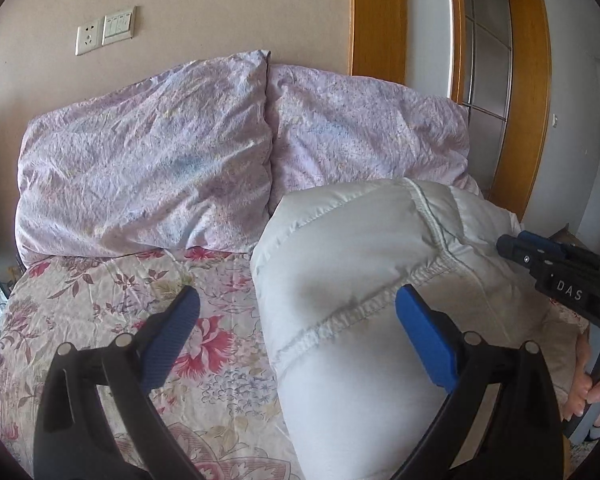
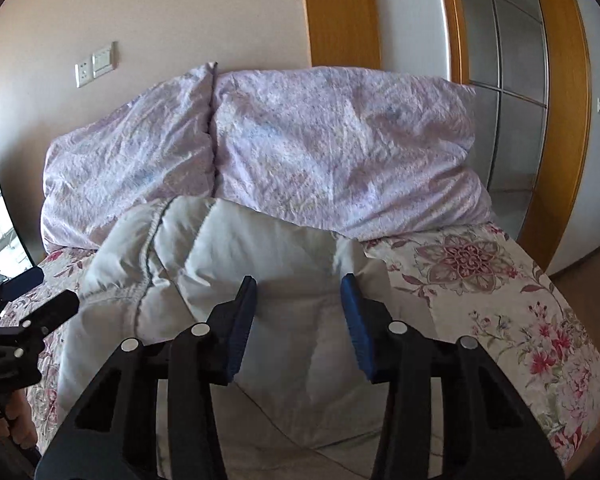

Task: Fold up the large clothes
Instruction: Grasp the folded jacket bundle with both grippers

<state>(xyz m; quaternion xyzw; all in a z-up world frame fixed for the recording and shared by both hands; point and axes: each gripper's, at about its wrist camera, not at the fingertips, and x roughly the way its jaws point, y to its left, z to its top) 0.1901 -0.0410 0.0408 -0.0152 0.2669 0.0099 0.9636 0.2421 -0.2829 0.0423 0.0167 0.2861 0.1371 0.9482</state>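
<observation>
Left wrist view: the left gripper [image 1: 298, 320] fills the lower frame, angled down over the bed, jaws wide with nothing clamped; its right finger lies against the white padded jacket [image 1: 364, 288], which sits bunched at centre right on the floral bedspread [image 1: 100, 308]. At right edge, a hand [image 1: 596, 390] grips the other tool's handle. Right wrist view: the right gripper [image 2: 298, 320] tilts down over the jacket, jaws part-open, pads not pinching cloth. Two lilac pillows [image 2: 340, 152] stand behind.

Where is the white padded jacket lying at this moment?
The white padded jacket lies on the flowered bedspread, its far end against the two lilac pillows. In the left wrist view it fills the right half of the bed.
</observation>
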